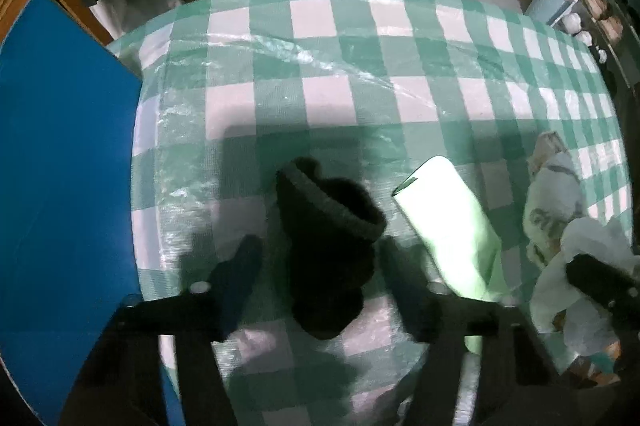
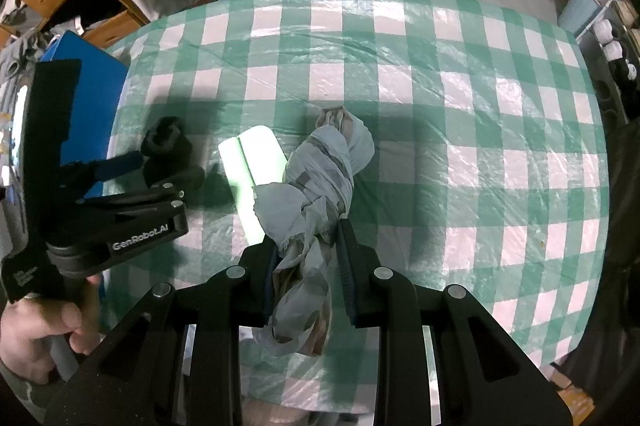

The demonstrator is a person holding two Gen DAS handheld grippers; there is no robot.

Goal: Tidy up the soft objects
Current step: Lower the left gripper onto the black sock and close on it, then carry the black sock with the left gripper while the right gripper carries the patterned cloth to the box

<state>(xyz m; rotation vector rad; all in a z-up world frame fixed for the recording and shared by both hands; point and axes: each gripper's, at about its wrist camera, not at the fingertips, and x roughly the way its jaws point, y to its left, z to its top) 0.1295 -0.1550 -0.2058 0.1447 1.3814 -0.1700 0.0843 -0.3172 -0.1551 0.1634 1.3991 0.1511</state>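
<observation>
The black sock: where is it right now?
In the left wrist view the black sock lies on the checked cloth between the left gripper's fingers, left of the pale green roll.

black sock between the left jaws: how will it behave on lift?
Likely floppy: the black sock lies crumpled, its fuzzy cuff folded over, so loose ends should droop below the left gripper. Probably light, with a knit surface giving the fingers decent friction. Unlikely to roll, unlike the pale green roll beside it.
</observation>
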